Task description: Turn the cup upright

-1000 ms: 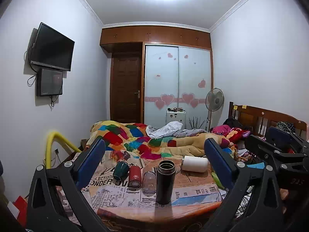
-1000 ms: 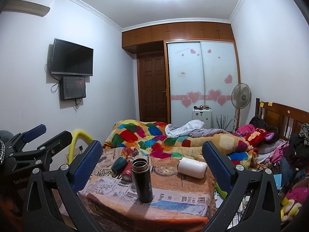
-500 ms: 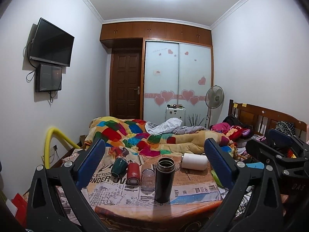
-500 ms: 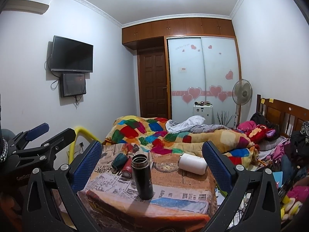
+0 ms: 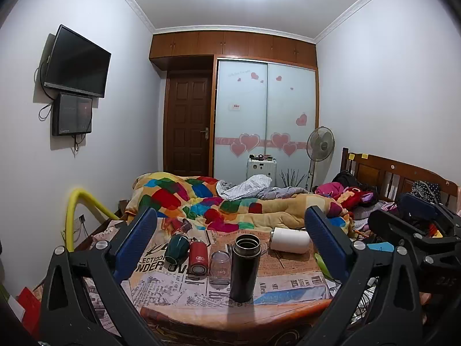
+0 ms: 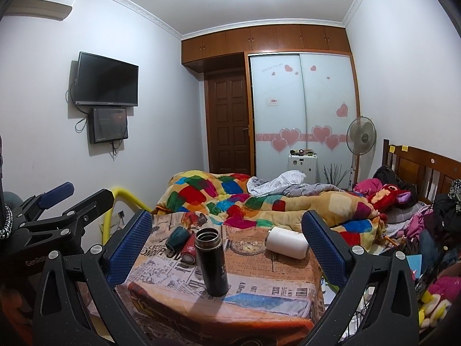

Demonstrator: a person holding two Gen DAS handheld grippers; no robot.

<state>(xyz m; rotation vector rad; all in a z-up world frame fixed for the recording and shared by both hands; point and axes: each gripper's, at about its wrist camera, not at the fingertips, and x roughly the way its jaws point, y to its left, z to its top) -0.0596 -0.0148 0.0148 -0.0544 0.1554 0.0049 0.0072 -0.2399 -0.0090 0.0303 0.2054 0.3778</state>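
Note:
A black flask (image 5: pixel 244 266) stands upright near the front of the newspaper-covered table (image 5: pixel 184 288); it also shows in the right wrist view (image 6: pixel 211 261). On their sides lie a white cup (image 5: pixel 291 240) (image 6: pixel 286 242), a dark green cup (image 5: pixel 176 248) (image 6: pixel 178 238), a red cup (image 5: pixel 198 256) (image 6: pixel 188 250) and a clear glass (image 5: pixel 220 266). My left gripper (image 5: pixel 230 248) is open and empty, short of the table. My right gripper (image 6: pixel 227 245) is open and empty, also short of the table.
A glass ashtray (image 6: pixel 249 247) sits mid-table. A bed with a colourful quilt (image 5: pixel 230 204) lies behind the table. A yellow pipe (image 5: pixel 77 210) stands left. The other gripper shows at each view's edge (image 5: pixel 417 230) (image 6: pixel 57 210). Clutter fills the right side.
Both grippers have tilted or risen a little, so the table sits lower in both views. Nothing on the table has moved.

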